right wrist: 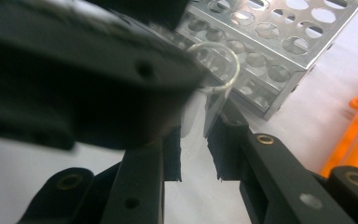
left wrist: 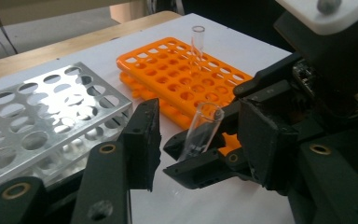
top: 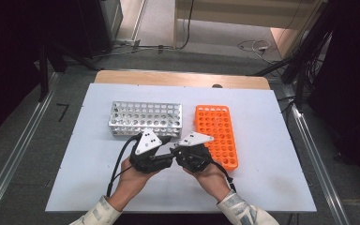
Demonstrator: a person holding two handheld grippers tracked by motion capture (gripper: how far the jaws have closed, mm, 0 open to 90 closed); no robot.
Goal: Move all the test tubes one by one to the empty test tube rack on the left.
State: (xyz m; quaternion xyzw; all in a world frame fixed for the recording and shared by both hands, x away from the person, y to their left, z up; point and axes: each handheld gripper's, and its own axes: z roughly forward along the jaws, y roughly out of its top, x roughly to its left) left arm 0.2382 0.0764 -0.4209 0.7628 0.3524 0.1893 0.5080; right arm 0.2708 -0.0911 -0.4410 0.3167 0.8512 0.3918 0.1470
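A clear glass tube (left wrist: 200, 133) sits clamped between the jaws of the right gripper (right wrist: 193, 149), which are closed on its lower part; in the left gripper view its long axis leans, open mouth up and toward the orange rack (left wrist: 168, 70), closed end down between the pads. In the right gripper view the round mouth of the tube (right wrist: 214, 67) points up and away from the camera, toward the metal rack (right wrist: 265, 46). The left gripper (left wrist: 191, 149) has its jaws partly apart with the tube's held part between them, not pressing on it as far as can be seen; one black jaw stands to the left of the tube, the other lies behind the right gripper's body. In the high view the two grippers, left (top: 166, 149) and right (top: 173, 151), meet nose to nose over the white table (top: 89, 187), just in front of the gap between the metal rack (top: 145, 118) and the orange rack (top: 218, 133). A second tube (left wrist: 197, 44) stands upright in a far hole of the orange rack, well apart from the held one. The left gripper's blurred body hides much of the tube in the right gripper view
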